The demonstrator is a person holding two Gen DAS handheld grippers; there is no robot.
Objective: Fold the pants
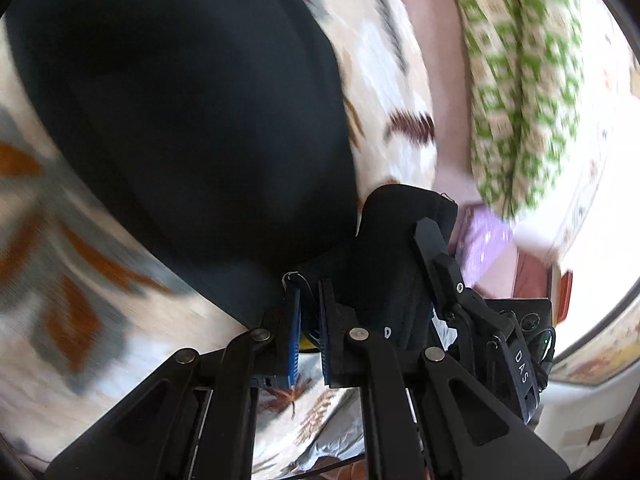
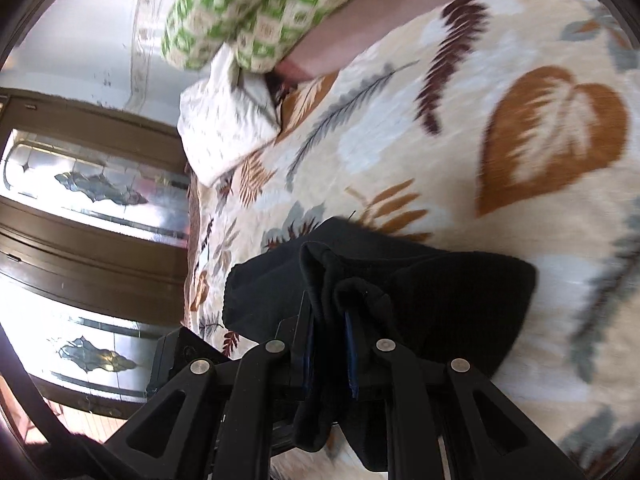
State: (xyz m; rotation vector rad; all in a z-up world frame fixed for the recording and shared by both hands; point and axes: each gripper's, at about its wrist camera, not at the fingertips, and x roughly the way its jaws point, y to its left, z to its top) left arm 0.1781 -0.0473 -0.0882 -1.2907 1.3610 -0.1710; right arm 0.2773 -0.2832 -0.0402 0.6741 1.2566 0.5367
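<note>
Left gripper (image 1: 310,300): jaws closed on a bunched edge of the black pants (image 1: 180,120). Blue pads nearly meet, with a thin bit of dark cloth and a white thread pinched at the tips. Left wrist view: the rest of the pants spreads away from the jaws as a broad dark sheet over the far left, covering much of the bed (image 1: 72,280). A second fold of the same cloth humps up just right of the left jaws, and the right gripper (image 1: 432,248) reaches into it from the right.

Right gripper (image 2: 340,304): jaws closed on pants (image 2: 440,300). A thick rolled hem or seam is clamped between the blue pads and hangs down below them, toward the camera. Right wrist view: the gripped cloth fans out right of the jaws and lies on the bed (image 2: 400,140).

Bed cover: cream, printed with orange, brown and grey leaves. Both views are motion-blurred.

Far end of bed: two pillows (image 2: 248,8) with a green-and-cream square pattern, side by side. A white quilted pad (image 2: 224,120) lies just near them at the bed's edge. A pink strip (image 1: 432,60) shows between cover and pillows.

Left of the bed in the right wrist view: a brown-framed door (image 2: 92,200) with leaded glass panels.
</note>
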